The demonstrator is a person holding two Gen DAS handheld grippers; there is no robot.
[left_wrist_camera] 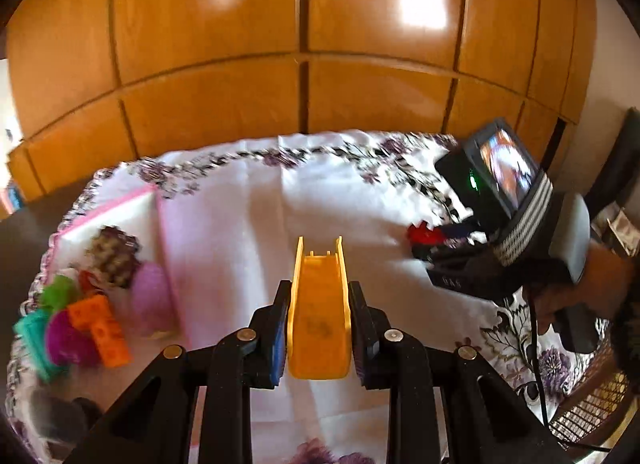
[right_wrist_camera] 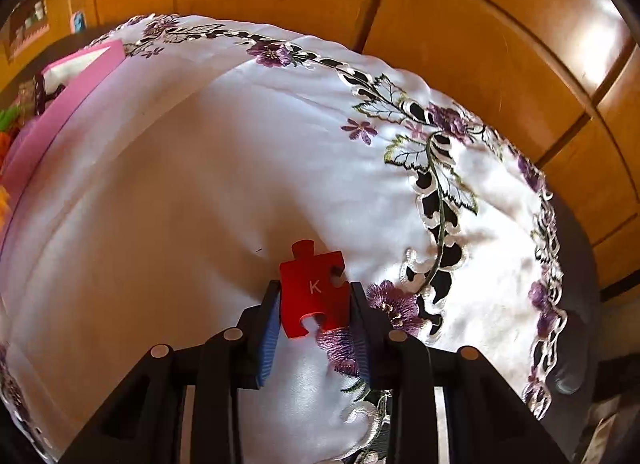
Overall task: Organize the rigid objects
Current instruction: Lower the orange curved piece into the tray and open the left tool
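The left gripper [left_wrist_camera: 319,328] pinches a smooth yellow plastic channel [left_wrist_camera: 319,316] above the embroidered white cloth [left_wrist_camera: 248,215], right of the pink box [left_wrist_camera: 168,256]. The right gripper [right_wrist_camera: 315,306] clamps a flat red puzzle piece [right_wrist_camera: 310,288] on that cloth.

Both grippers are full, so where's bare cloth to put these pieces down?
Free: the plain white middle of the tablecloth, between the pink box and the embroidered flower border. Also the cloth just ahead of the yellow piece. Crowded: inside the pink box, packed with toys, and around the red puzzle piece.
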